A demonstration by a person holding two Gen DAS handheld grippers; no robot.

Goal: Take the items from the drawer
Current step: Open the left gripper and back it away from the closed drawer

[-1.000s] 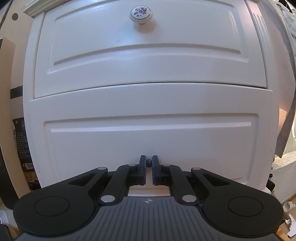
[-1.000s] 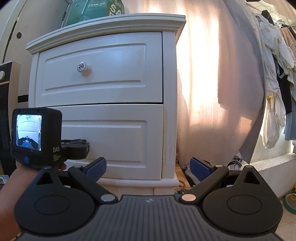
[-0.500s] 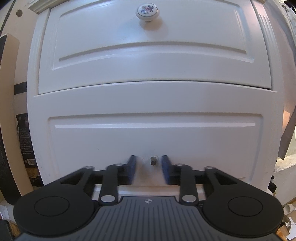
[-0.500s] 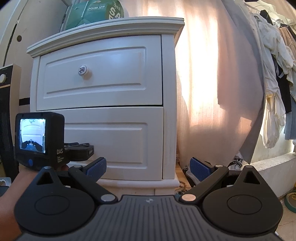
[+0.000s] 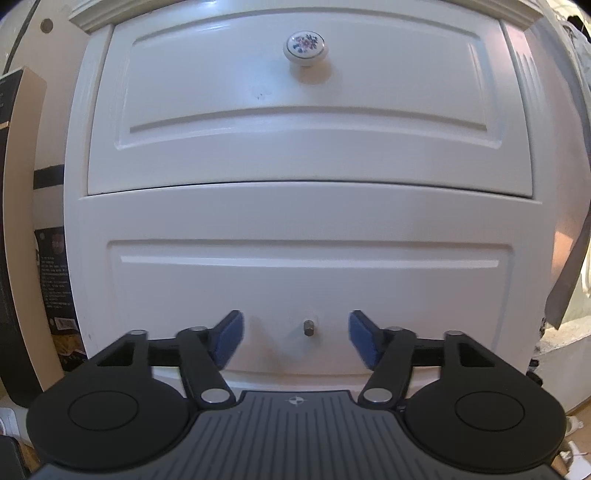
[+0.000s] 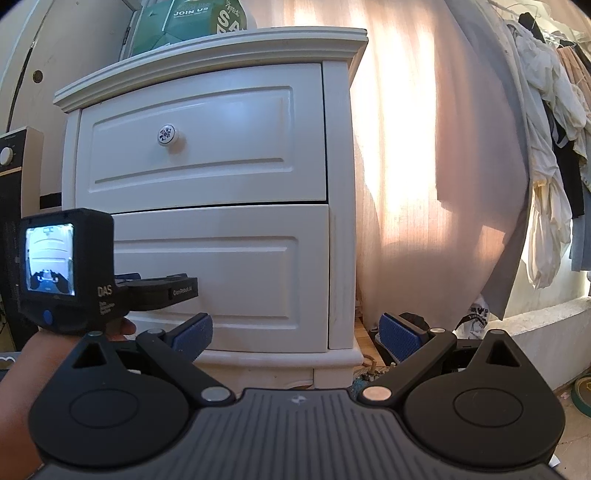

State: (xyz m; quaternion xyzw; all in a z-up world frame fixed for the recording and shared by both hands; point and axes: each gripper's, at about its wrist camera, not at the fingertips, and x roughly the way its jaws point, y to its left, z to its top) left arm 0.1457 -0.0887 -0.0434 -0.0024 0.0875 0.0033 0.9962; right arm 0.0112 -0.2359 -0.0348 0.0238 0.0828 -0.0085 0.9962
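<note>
Black box (image 5: 14,206) stands at the left side of the white nightstand (image 6: 336,221); a green carton (image 6: 184,22) sits on its top. Both drawers look shut.

Left gripper (image 5: 295,328): jaws spread wide, holding nothing, blue pads either side of a small metal stud (image 5: 307,327) low on the lower drawer (image 5: 306,280) front. The stud sits between the pads, apart from both. The ceramic cap seems missing here; the upper drawer (image 5: 306,122) carries a flowered knob (image 5: 306,47).

Right gripper (image 6: 295,332): jaws wide open, empty, held off the nightstand's right front corner, near the curtain (image 6: 424,166).

Items to take: not visible; presumably inside a drawer.

Judged step: grasp the stud and pull the lower drawer open. To do well:
- centre the stud between the pads before closing;
- push in so the pads reach behind its head, since the stud is short and slip risk is high;
- close firmly, then pull straight back, level, without twisting;
- keep the right gripper ready to reach in.
</note>
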